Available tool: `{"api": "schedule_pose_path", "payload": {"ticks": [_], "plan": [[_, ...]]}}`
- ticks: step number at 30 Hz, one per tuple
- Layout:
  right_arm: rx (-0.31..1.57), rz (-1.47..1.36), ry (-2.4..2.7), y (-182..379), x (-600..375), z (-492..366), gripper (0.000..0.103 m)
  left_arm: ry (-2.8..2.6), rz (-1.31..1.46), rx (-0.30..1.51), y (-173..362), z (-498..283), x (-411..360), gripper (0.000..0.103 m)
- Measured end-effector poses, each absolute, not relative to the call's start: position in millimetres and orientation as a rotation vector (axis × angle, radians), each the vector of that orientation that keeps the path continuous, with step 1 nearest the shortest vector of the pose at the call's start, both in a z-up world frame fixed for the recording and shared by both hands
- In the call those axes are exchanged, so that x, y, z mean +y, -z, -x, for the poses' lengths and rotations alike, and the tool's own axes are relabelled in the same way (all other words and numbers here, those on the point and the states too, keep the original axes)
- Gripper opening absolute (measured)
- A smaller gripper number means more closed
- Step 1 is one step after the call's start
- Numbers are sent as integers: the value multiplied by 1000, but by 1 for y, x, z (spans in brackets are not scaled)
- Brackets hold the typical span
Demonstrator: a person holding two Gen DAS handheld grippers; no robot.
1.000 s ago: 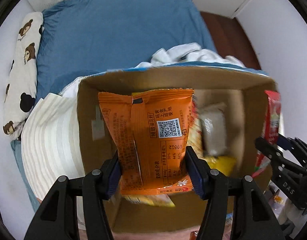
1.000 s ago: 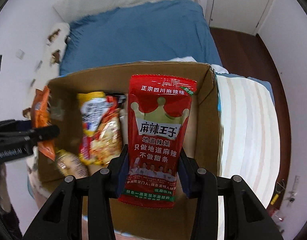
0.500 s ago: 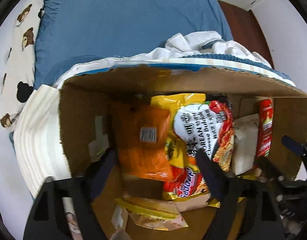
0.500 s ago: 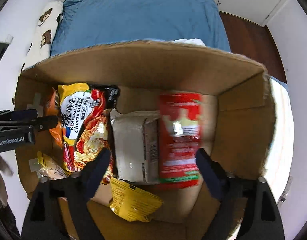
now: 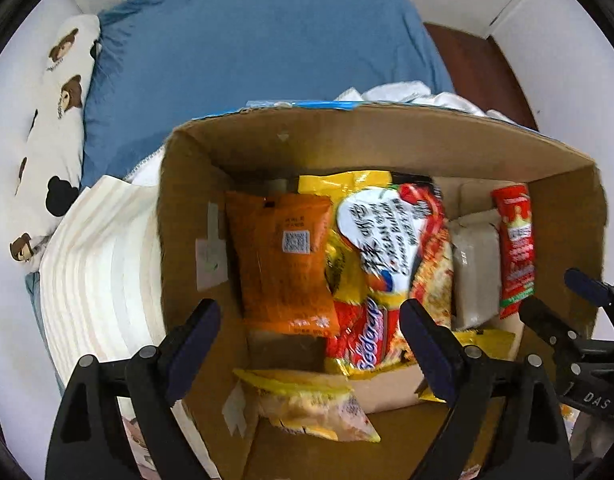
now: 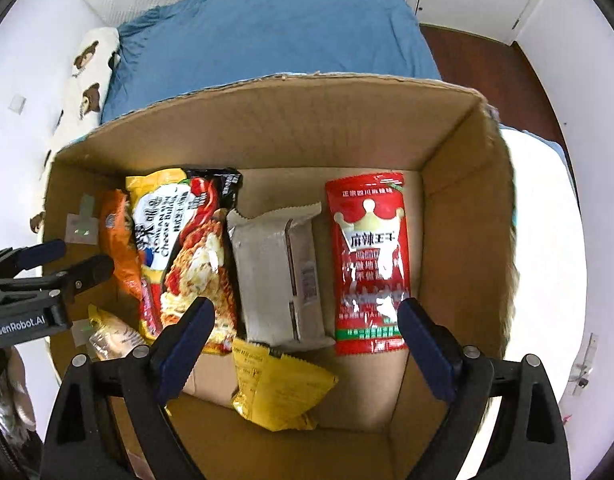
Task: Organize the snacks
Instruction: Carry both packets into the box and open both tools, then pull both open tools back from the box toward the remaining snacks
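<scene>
A cardboard box (image 5: pixel 387 140) (image 6: pixel 291 120) holds the snacks. An orange packet (image 5: pixel 285 260) (image 6: pixel 117 240) lies at its left side and a red spicy-strip packet (image 6: pixel 369 264) (image 5: pixel 515 248) at its right. Between them lie a yellow-red noodle pack (image 5: pixel 383 264) (image 6: pixel 187 248) and a grey packet (image 6: pixel 279 276) (image 5: pixel 475 264). Two small yellow packets (image 6: pixel 279 392) (image 5: pixel 307 400) lie nearer the front. My left gripper (image 5: pixel 311 344) is open and empty above the box's left part. My right gripper (image 6: pixel 307 340) is open and empty above the right part.
The box sits on a bed with a blue sheet (image 5: pixel 247 52) (image 6: pixel 275 28). A striped cream blanket (image 5: pixel 99 280) lies left of the box and a bear-print pillow (image 5: pixel 55 128) further left. White clothes (image 5: pixel 407 94) lie behind the box. Dark floor (image 6: pixel 487 60) is at right.
Both grippers opened. The orange packet left the left gripper and the red packet left the right gripper; both now lie in the box. Both grippers have pulled back slightly.
</scene>
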State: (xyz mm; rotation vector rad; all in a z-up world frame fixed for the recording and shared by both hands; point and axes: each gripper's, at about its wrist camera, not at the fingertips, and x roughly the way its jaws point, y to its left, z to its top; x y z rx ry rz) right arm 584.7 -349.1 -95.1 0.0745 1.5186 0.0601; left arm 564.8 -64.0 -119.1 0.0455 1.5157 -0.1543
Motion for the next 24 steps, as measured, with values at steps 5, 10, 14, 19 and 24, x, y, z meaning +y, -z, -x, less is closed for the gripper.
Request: {"api": "schedule_pose_path", "payload": {"ticks": [5,10,14,19,24], "plan": [[1427,-108,-42,71,-351,-550,94,146,-47,1387,92,-528,-61,91],[1335,-97,-46,48,-345,-514,87,135,-47,1266,67,-485,-57,91],[1284,-108,-58,31,-341,-485,75,139,-50,1196,49,-448,-56,91],[1219,-103,-68,5,-339,-446,74,109,-50,1107,26,-409,-53,91],[1165,-106,-85,-21,-338,-409,74,103,-37,1032,2,-373,-49,91]]}}
